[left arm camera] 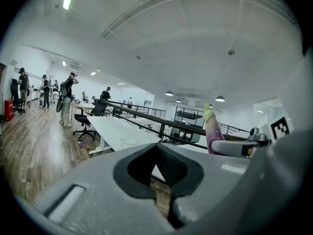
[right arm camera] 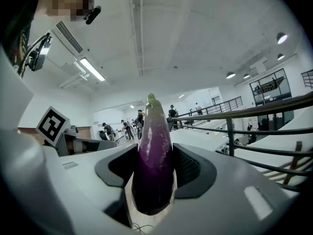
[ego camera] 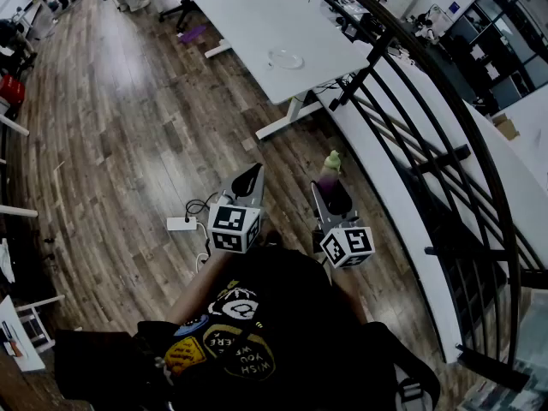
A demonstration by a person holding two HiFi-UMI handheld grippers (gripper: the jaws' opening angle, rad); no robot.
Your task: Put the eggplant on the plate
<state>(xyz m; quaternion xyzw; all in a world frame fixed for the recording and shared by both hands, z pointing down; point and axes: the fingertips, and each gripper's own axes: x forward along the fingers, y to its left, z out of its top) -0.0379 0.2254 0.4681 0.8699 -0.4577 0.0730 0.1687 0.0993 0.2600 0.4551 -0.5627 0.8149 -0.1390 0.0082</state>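
Between right gripper fingers, a glossy purple, green-tipped eggplant.

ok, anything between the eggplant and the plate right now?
Nothing visible. The right gripper is shut on the eggplant. The plate sits on the white table ahead, with only open wood floor in between. The black railing runs to the right of that line.

My head camera looks steeply down over my left gripper and right gripper toward the white table ahead. Each gripper camera sits close behind its own jaws, facing roughly level; the head and left gripper views share that table and the railing, and all three catch the eggplant.
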